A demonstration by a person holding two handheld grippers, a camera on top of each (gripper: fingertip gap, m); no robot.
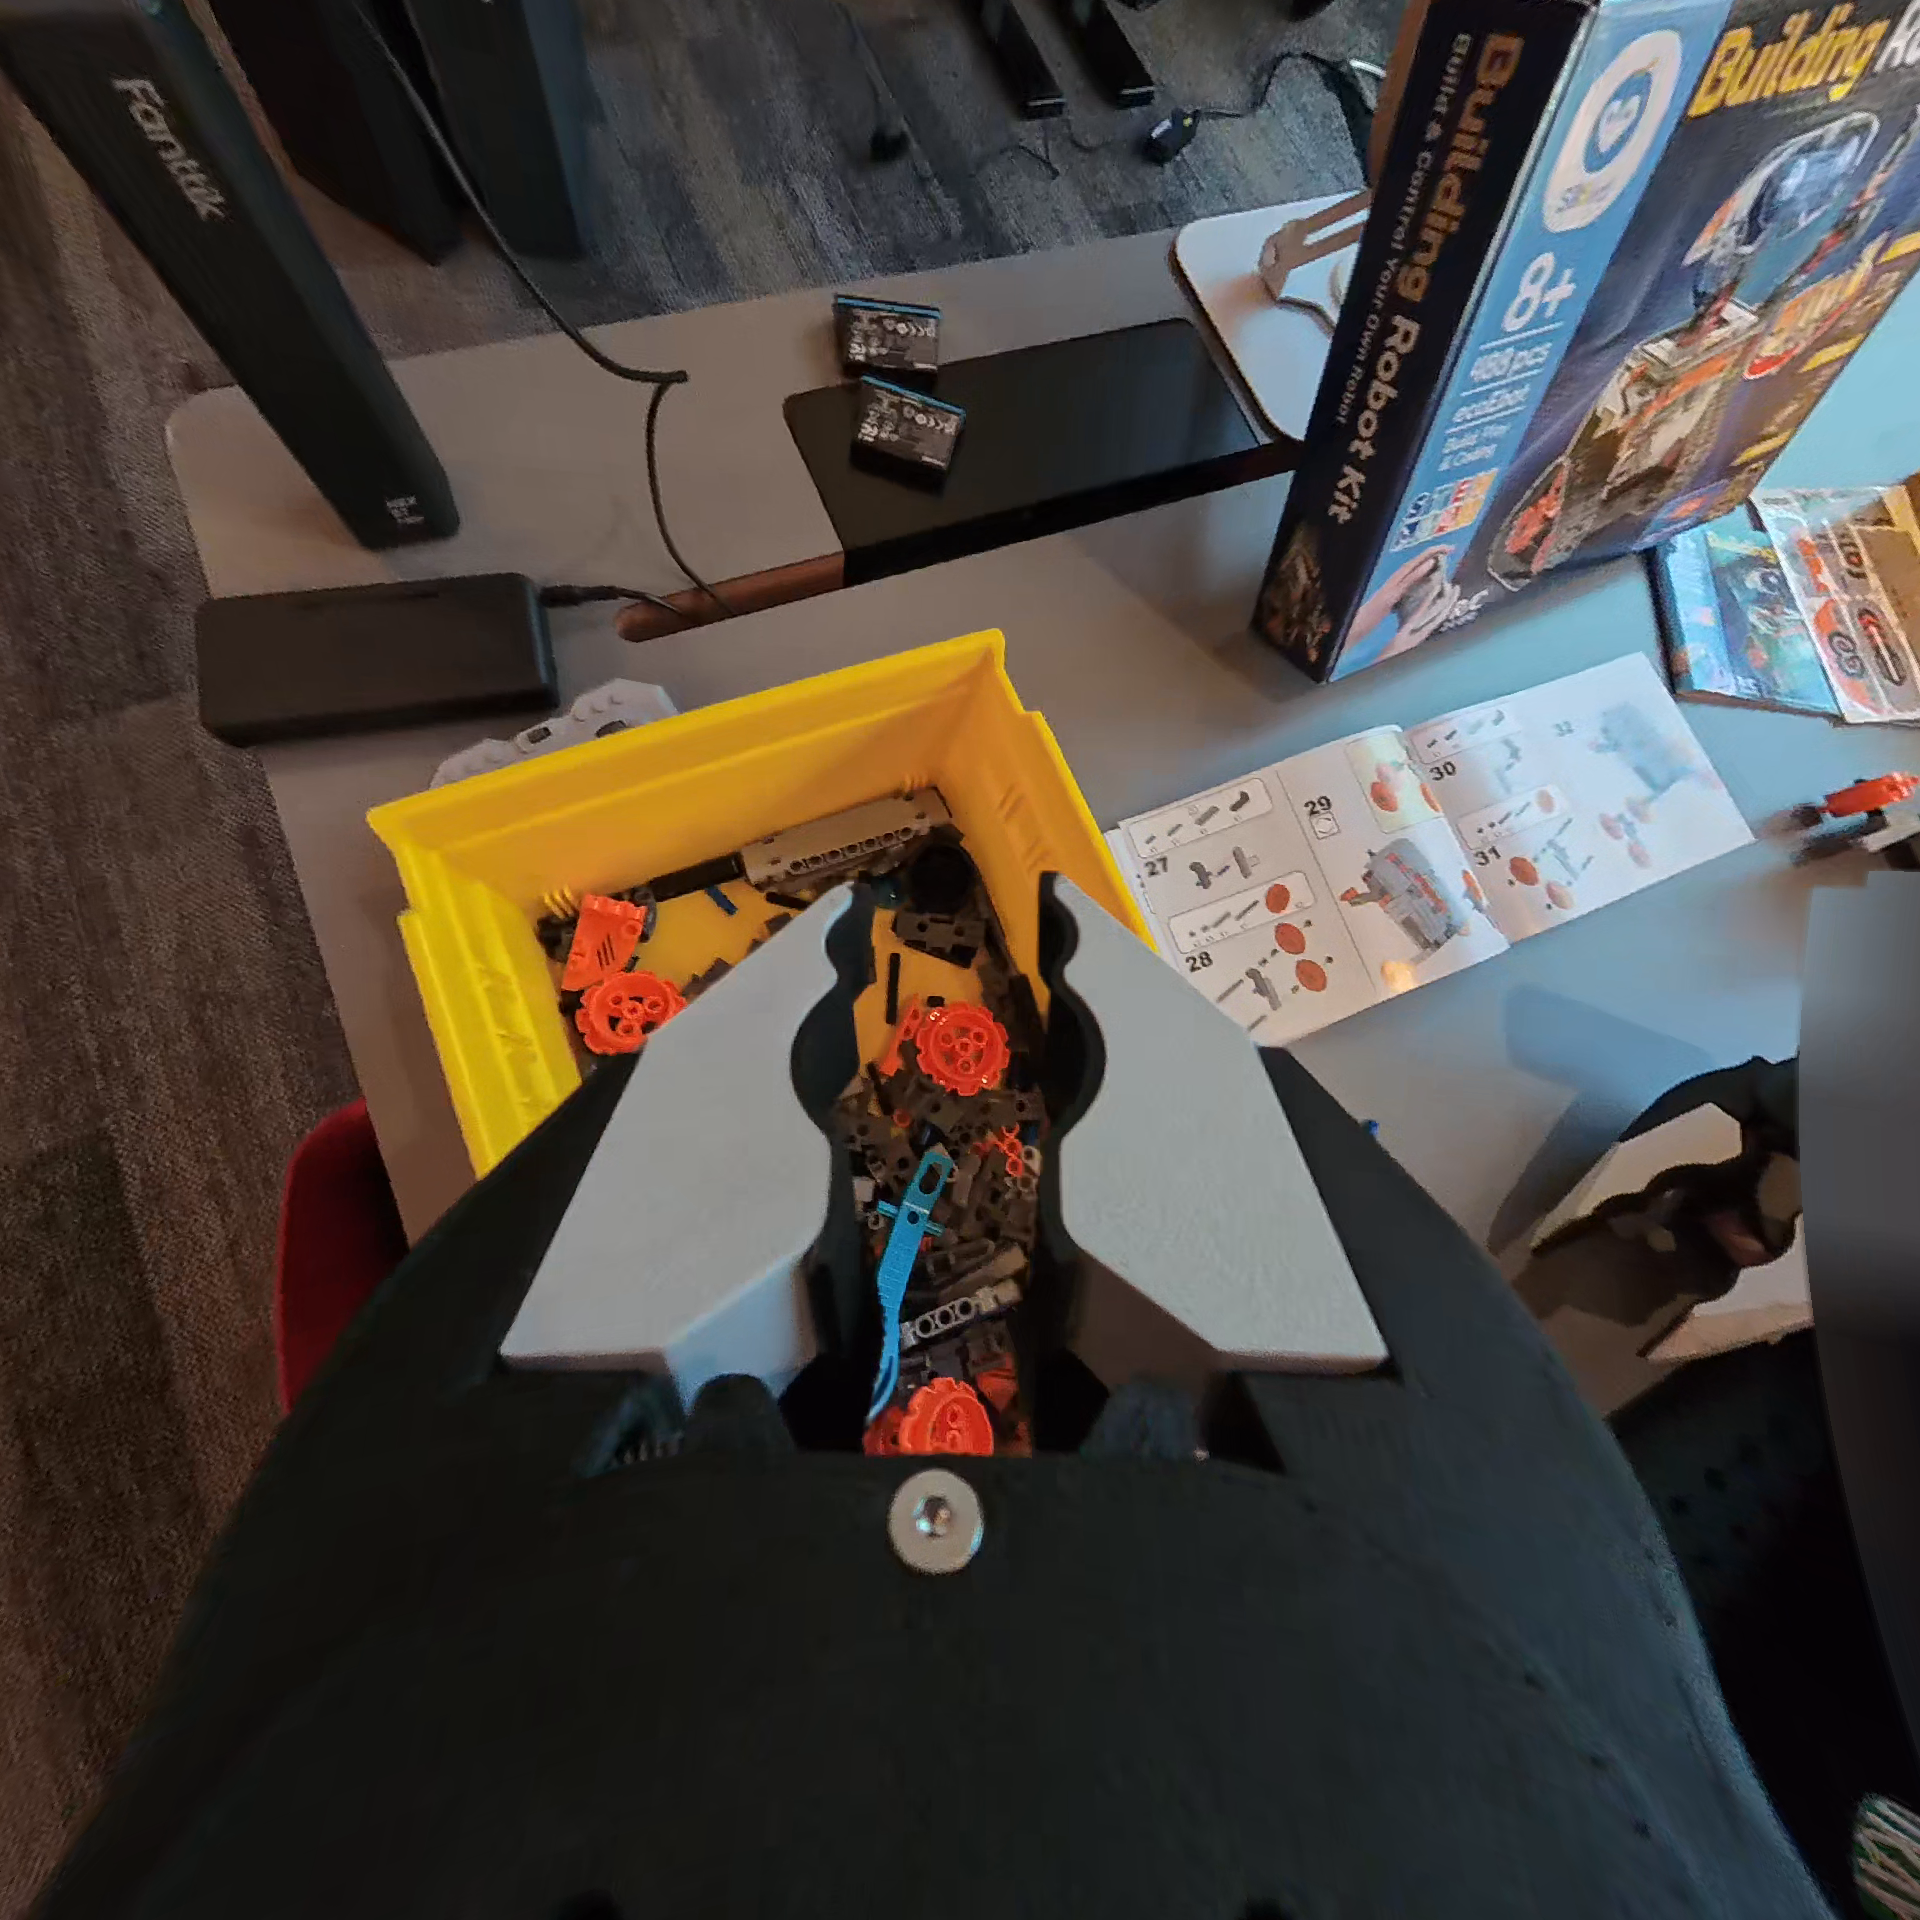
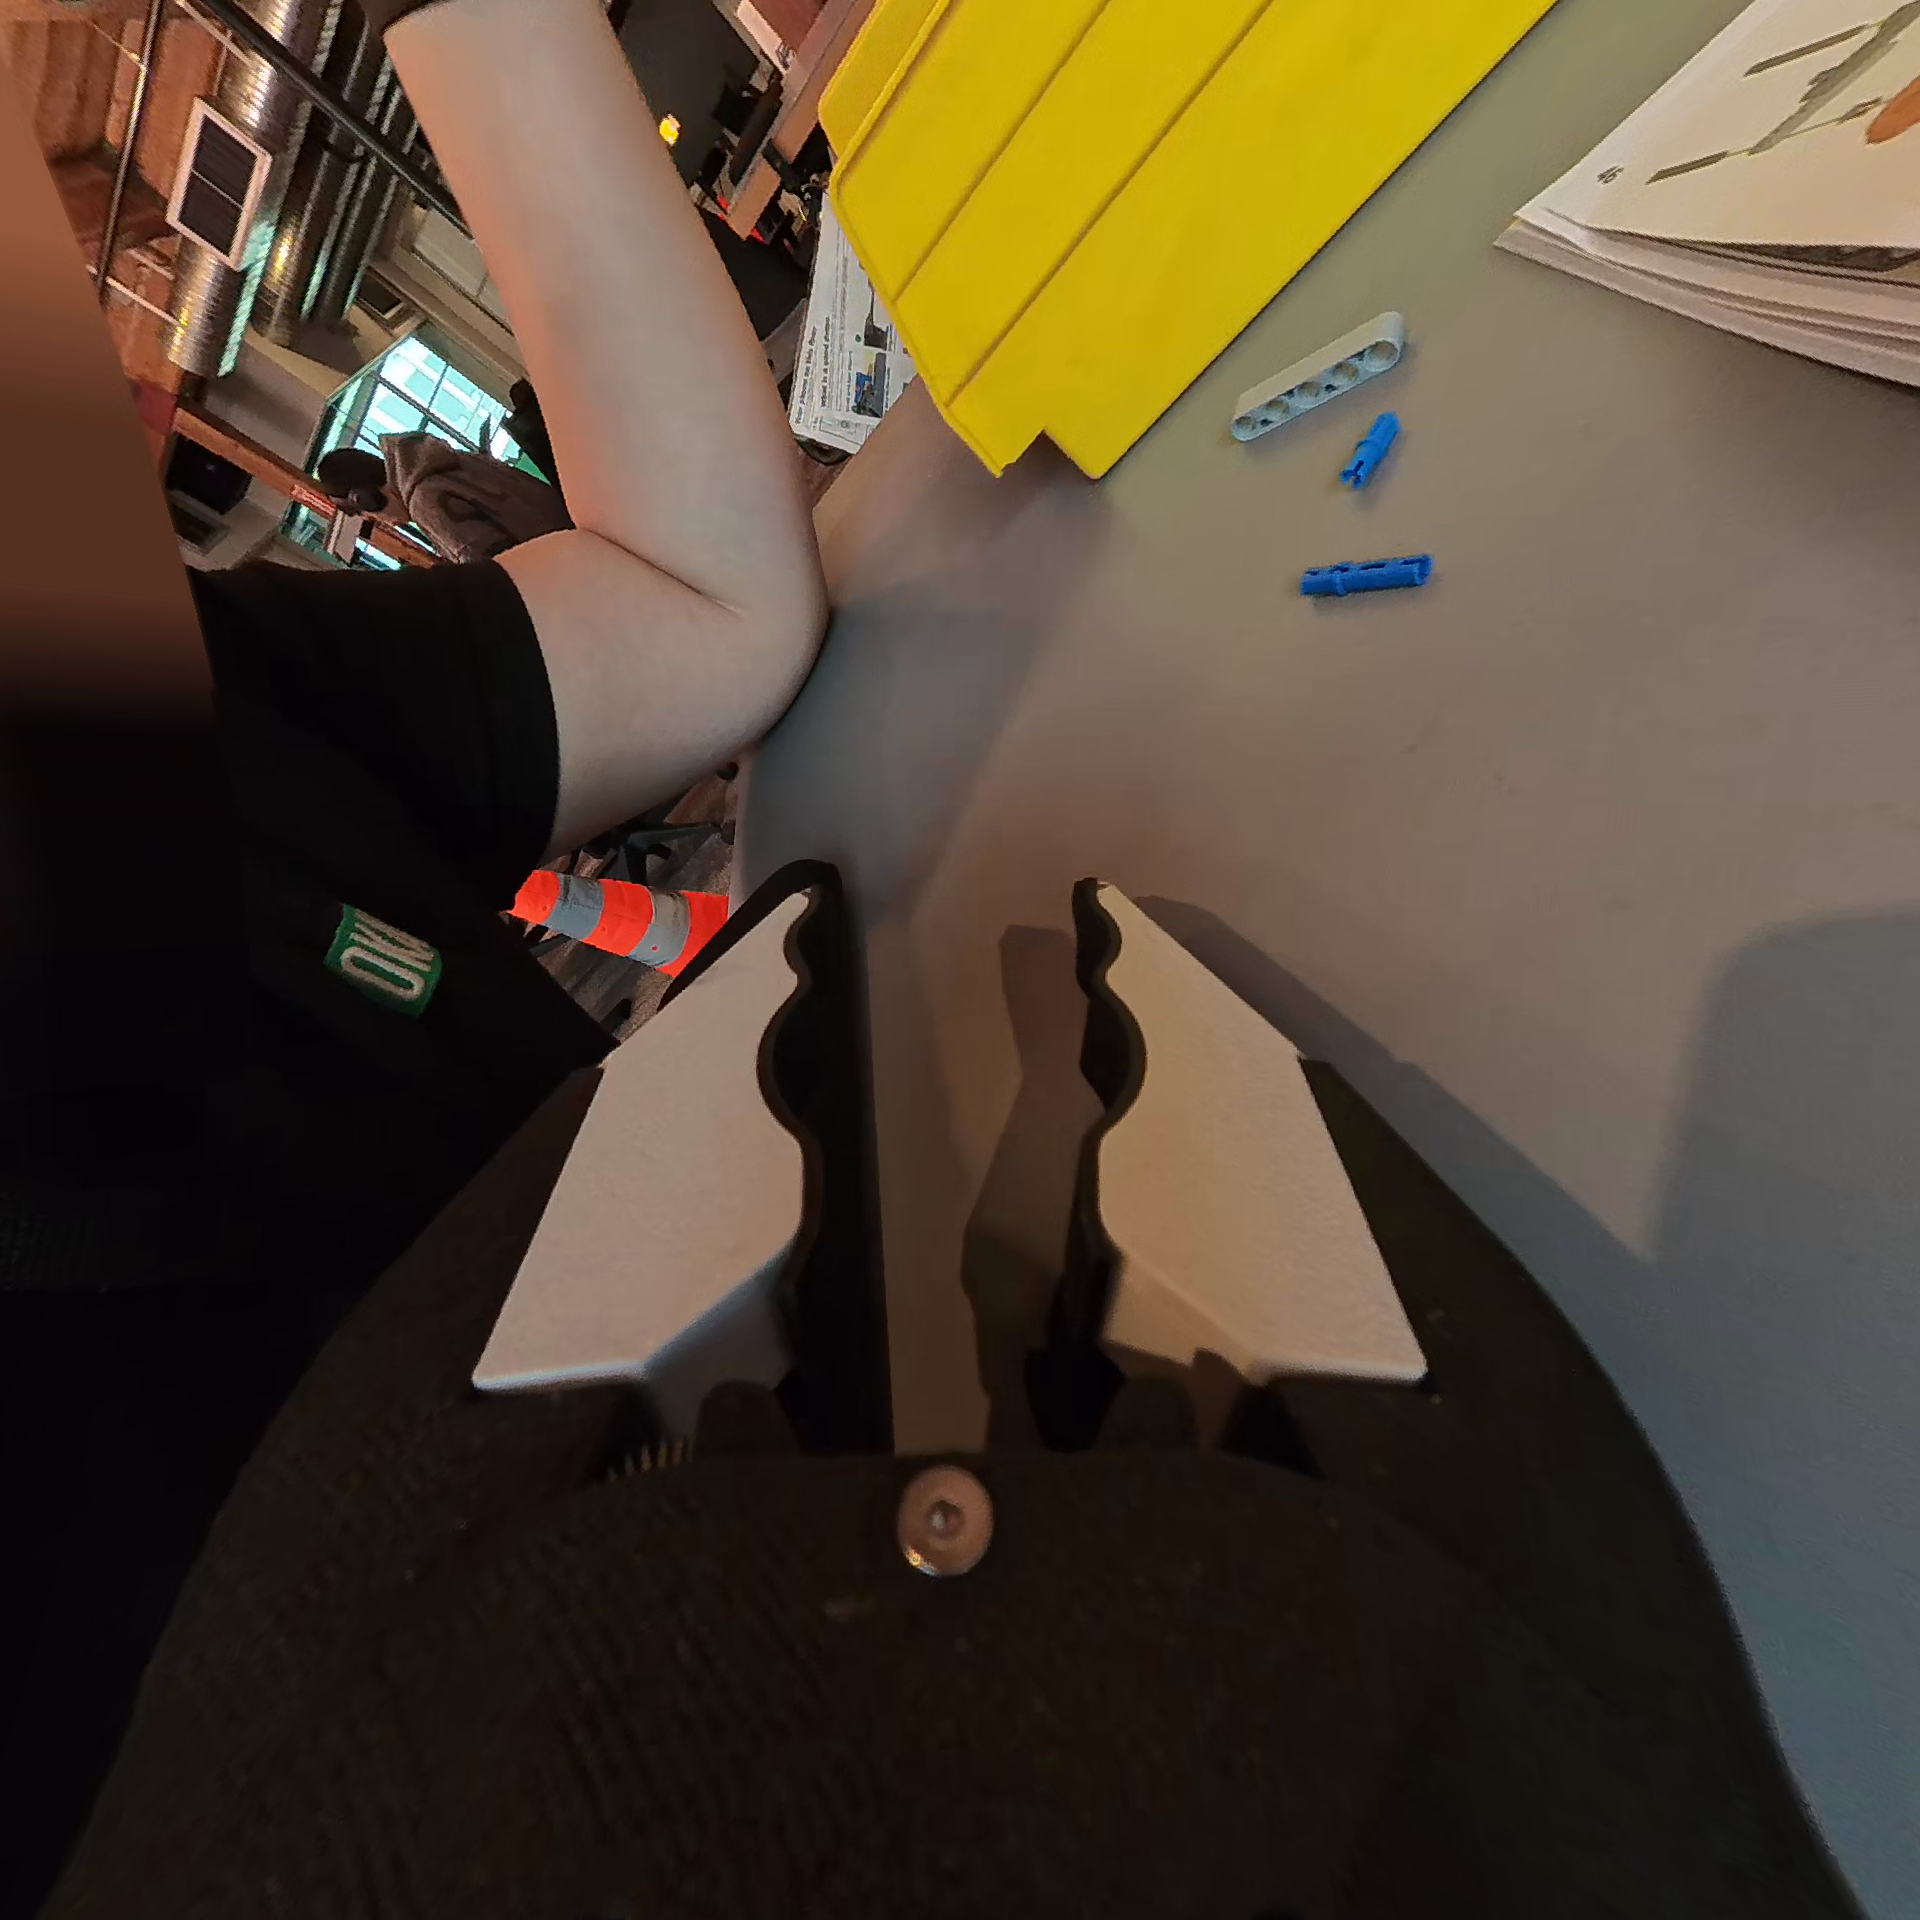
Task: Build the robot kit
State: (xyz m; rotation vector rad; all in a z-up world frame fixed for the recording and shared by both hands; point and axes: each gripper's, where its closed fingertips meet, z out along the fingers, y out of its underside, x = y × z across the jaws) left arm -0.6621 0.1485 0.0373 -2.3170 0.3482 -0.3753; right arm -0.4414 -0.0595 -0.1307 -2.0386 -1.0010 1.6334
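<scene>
The left gripper (image 1: 951, 904) hovers over the yellow bin (image 1: 717, 758) of loose parts, fingers apart and empty. The right gripper (image 2: 956, 894) rests low on the table (image 2: 1455, 831), fingers apart (nothing between them); a grey beam (image 2: 1317, 376) and two blue pins (image 2: 1365, 576) lie at one o'clock.

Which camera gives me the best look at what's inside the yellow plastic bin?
The left wrist view: it looks down into the yellow plastic bin at the loose parts. The right wrist view shows only its outer wall.

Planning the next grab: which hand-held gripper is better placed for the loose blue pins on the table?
Right, probably. The right hand-held gripper is open and low over the table, blue pins ahead. The left hand-held gripper hovers over the yellow bin.
</scene>
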